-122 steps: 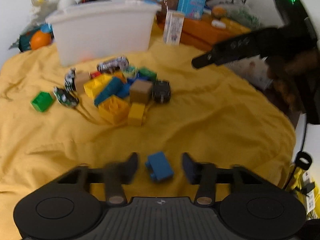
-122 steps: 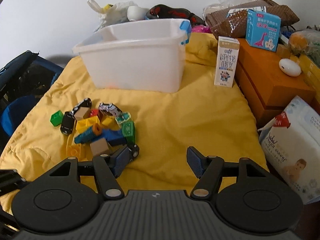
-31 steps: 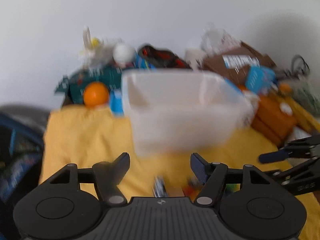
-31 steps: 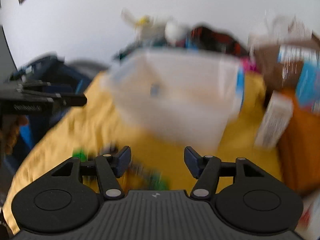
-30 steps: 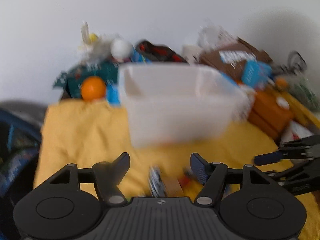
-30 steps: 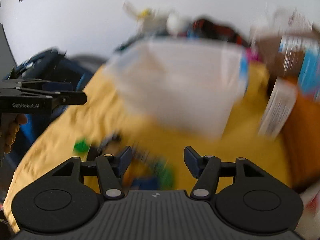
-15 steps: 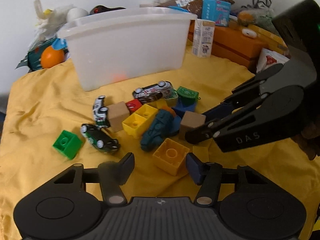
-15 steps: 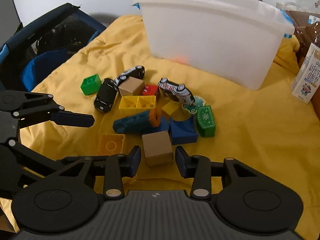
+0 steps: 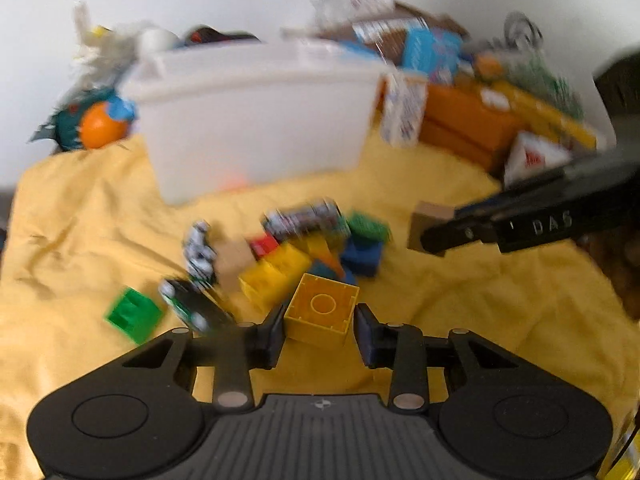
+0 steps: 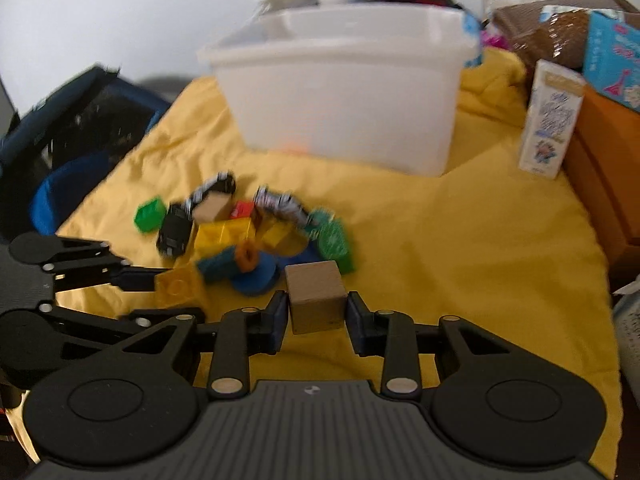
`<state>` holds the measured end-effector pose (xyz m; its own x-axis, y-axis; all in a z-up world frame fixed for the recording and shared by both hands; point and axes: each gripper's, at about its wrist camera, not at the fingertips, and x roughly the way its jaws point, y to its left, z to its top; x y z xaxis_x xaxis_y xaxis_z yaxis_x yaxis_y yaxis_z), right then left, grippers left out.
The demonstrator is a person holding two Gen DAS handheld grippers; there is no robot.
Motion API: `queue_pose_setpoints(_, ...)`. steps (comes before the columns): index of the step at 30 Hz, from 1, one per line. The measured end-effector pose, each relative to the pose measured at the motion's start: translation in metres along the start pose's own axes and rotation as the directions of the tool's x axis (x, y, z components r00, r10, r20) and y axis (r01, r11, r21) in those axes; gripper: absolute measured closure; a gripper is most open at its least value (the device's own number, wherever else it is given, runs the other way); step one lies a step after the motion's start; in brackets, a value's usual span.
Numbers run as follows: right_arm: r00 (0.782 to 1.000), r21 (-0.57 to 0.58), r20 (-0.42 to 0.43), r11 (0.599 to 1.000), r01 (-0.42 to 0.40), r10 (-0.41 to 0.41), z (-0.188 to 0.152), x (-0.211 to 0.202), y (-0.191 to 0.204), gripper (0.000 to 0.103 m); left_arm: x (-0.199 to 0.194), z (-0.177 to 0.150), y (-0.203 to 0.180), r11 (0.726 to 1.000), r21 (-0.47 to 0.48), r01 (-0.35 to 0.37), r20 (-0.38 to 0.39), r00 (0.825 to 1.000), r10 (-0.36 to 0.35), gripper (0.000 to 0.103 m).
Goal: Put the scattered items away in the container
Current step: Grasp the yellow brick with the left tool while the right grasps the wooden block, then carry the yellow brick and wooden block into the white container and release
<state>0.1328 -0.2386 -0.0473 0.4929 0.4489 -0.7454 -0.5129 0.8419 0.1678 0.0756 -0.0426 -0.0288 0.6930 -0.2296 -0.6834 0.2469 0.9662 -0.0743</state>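
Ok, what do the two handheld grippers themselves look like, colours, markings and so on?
Both are matte black plastic. Each has a ribbed grey-black body, two round discs at the sides, and linkage arms with silver rivets ending in dark blue finger pads. The right gripper shows embossed "DAS" lettering on its side in the left wrist view. The left gripper looks identical. No cables or sleeves are visible.

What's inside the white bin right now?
Through the white bin's translucent wall only a faint orange blur shows near the bottom. Its walls hide the rest of the interior from both views.
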Motion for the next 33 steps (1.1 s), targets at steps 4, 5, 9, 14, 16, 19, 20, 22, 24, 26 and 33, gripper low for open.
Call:
queue_pose_setpoints(4,0.998,0.029,0.069,1.0,-0.003,0.001,0.02,-0.017,-0.006,0.068,-0.021,0.028,0.017,0.997,-0.068,-0.038,0.057,0.998,0.041,0.063)
queue_pose_setpoints(5,0.996,0.042,0.09,0.999,-0.007,0.004,0.027,-0.022,-0.008,0.068,-0.026,0.037,0.023,0.994,-0.09,-0.056,0.069,0.996,0.062,0.063)
queue_pose_setpoints(9,0.987,0.067,0.162,0.998,-0.018,0.007,0.056,-0.039,-0.015,0.068,-0.039,0.073,0.047,0.982,-0.164,-0.093,0.122,0.986,0.113,0.063)
queue_pose_setpoints(14,0.975,0.065,0.22,0.998,-0.008,-0.006,0.094,-0.052,-0.022,0.068,-0.045,0.12,0.067,0.978,-0.166,-0.123,0.174,0.973,0.152,0.063)
queue_pose_setpoints(16,0.973,0.06,0.231,0.998,-0.002,-0.012,0.109,-0.054,-0.025,0.068,-0.044,0.139,0.074,0.979,-0.159,-0.126,0.178,0.972,0.154,0.063)
queue_pose_setpoints(19,0.973,0.065,0.229,0.998,0.005,-0.02,0.131,-0.054,-0.031,0.068,-0.038,0.167,0.08,0.982,-0.142,-0.125,0.169,0.975,0.148,0.063)
queue_pose_setpoints(20,0.975,0.07,0.22,0.998,0.003,-0.018,0.139,-0.052,-0.032,0.068,-0.036,0.176,0.082,0.984,-0.133,-0.122,0.165,0.976,0.143,0.063)
queue_pose_setpoints(22,0.979,0.069,0.206,0.998,-0.003,-0.011,0.153,-0.049,-0.036,0.068,-0.029,0.191,0.084,0.986,-0.117,-0.117,0.149,0.98,0.134,0.063)
queue_pose_setpoints(24,0.985,0.057,0.174,0.998,-0.007,-0.003,0.169,-0.044,-0.039,0.068,-0.02,0.205,0.089,0.987,-0.128,-0.099,0.128,0.985,0.116,0.063)
queue_pose_setpoints(26,0.987,0.057,0.164,0.998,-0.01,0.001,0.18,-0.04,-0.044,0.068,-0.011,0.216,0.093,0.986,-0.137,-0.09,0.105,0.989,0.105,0.063)
queue_pose_setpoints(33,0.996,0.069,0.08,0.997,0.027,-0.032,0.21,-0.016,-0.059,0.068,0.022,0.243,0.098,0.989,-0.138,-0.053,0.014,0.998,0.056,0.063)
